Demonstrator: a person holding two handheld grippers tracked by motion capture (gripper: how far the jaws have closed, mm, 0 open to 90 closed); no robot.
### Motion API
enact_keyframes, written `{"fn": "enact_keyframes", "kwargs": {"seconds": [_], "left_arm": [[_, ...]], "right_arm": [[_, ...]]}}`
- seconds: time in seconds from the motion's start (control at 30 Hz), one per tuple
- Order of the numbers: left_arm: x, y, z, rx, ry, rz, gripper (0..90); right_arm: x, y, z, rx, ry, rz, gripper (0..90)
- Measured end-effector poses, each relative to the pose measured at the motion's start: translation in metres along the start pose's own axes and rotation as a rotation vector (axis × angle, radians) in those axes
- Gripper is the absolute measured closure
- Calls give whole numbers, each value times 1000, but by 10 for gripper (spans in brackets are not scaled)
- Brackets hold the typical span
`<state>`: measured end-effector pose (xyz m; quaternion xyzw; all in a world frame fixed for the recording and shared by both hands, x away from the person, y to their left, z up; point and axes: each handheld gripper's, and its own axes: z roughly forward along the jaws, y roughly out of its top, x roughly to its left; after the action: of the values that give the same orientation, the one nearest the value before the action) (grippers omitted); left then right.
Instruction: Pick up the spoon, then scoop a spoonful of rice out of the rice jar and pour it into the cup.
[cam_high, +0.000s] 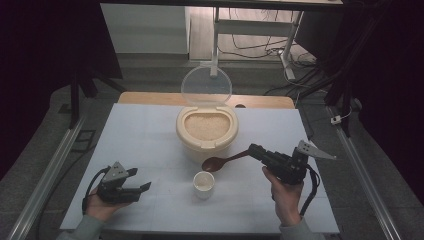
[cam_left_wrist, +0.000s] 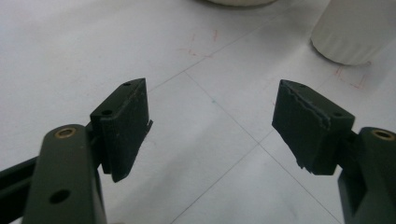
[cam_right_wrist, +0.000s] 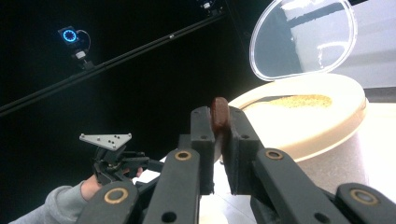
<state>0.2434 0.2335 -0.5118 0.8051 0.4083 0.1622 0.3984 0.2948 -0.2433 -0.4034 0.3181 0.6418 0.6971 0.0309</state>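
The right gripper (cam_right_wrist: 218, 140) has its two black jaws closed on the handle of a dark brown wooden spoon (cam_right_wrist: 218, 111), whose end stands up between them in the right gripper view. The high view adds what that view hides: the spoon (cam_high: 225, 161) runs leftward from the right gripper (cam_high: 255, 149), and its bowl hangs above the bench just in front of the rice container and just behind the small white ribbed cup (cam_high: 204, 184). The person's right hand (cam_high: 286, 195) grips the tool from below, and a grey three-cornered plate sits on top of it.

The left gripper (cam_left_wrist: 212, 121) has its jaws spread wide with nothing between them; its own view looks down past them at the white bench (cam_left_wrist: 93, 56), marked with thin lines and faint red corner marks, with the cup (cam_left_wrist: 355, 32) at the upper right. In the high view the left gripper (cam_high: 137, 181) rests low at the near left of the bench (cam_high: 140, 130), held in the left hand (cam_high: 100, 206), well apart from the cup.

At the middle of the bench stands a round cream plastic container of pale rice (cam_high: 206, 130) with its clear hinged lid (cam_high: 206, 86) upright behind it. The right gripper view shows the container (cam_right_wrist: 317, 126) from the side, with the lid (cam_right_wrist: 303, 37) tilted back, and the left gripper (cam_right_wrist: 133, 161) farther off against a dark background
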Motion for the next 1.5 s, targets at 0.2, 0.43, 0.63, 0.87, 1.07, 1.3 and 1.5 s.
{"fn": "enact_keyframes", "kwargs": {"seconds": [0.2, 0.43, 0.63, 0.87, 1.07, 1.3, 1.5], "left_arm": [[-1, 1, 1, -1, -4, 1, 265], [-1, 2, 2, 6, -11, 3, 261], [-1, 3, 6, 19, -14, 5, 254], [-2, 3, 6, 23, -18, 12, 253], [-1, 3, 7, 23, -18, 9, 253], [-2, 2, 8, 30, -23, 10, 250], [-1, 2, 9, 38, -21, 12, 249]], "right_arm": [[3, 3, -3, -15, 1, -5, 828], [5, 14, -4, -52, -3, -19, 827], [3, 25, 2, -73, -9, -32, 827], [-7, 46, 12, -110, -53, -36, 827], [-17, 55, 20, -122, -96, -39, 827], [-26, 61, 29, -123, -151, -60, 827], [-29, 64, 41, -108, -190, -79, 827]]}}
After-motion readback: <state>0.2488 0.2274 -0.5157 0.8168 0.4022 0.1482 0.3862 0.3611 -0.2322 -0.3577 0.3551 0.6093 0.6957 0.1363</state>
